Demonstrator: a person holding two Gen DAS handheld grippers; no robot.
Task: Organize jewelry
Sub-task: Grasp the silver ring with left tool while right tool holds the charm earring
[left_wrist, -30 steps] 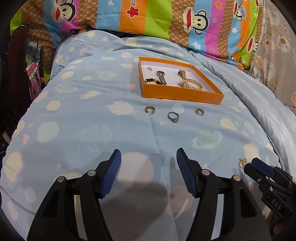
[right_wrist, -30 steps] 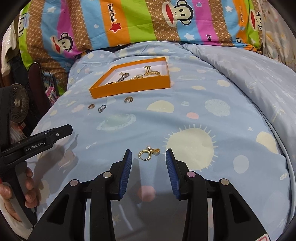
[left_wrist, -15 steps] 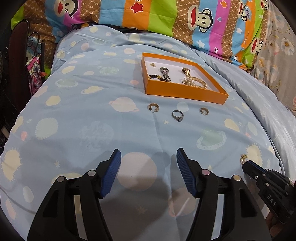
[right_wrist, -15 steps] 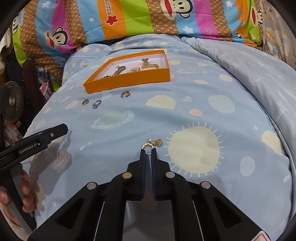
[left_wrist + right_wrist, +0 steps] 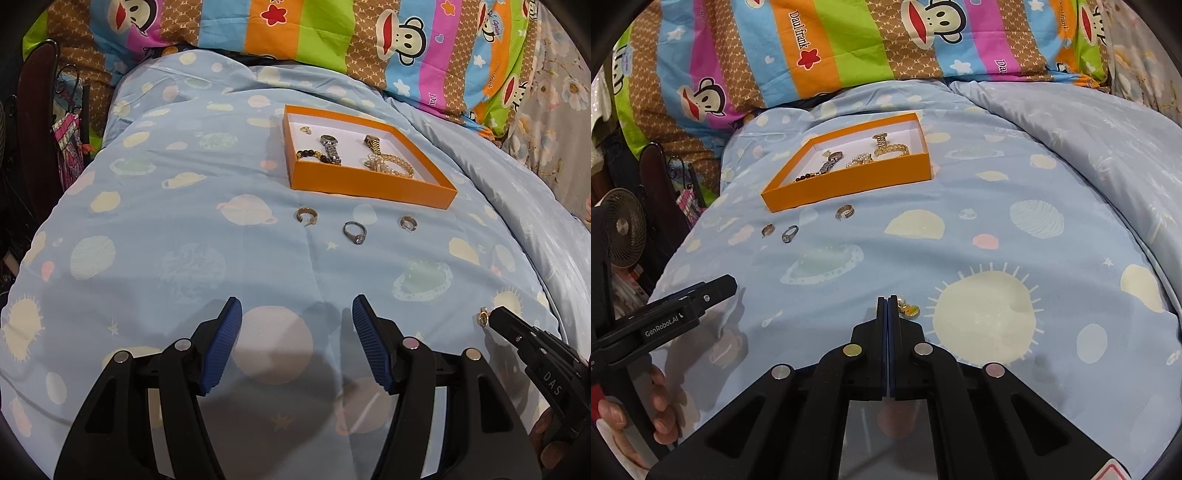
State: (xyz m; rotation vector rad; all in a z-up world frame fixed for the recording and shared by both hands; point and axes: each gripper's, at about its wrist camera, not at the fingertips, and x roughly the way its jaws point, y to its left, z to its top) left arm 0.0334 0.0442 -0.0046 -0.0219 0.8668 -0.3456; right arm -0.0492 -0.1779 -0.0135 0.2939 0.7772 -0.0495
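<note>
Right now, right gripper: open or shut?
Shut. The right gripper has its jaws pressed together, pinching the gold earring, whose charm sticks out beside the tips.

Quilt (image 5: 184, 229): soft matt printed cloth, lightly creased. Pillow (image 5: 849, 48) at 12 o'clock: matt printed cloth. Box (image 5: 369, 186): smooth matt orange card, white inside. Rings (image 5: 354, 232): shiny metal. Watch (image 5: 330, 147): polished metal links. Left gripper (image 5: 297, 347): matt black plastic; pads (image 5: 221, 350) ribbed blue rubber-like. Earring (image 5: 908, 309) at right gripper (image 5: 887, 300): glossy gold metal.

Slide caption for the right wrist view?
Right gripper shut on gold earring; three rings remain before the orange tray.
</note>
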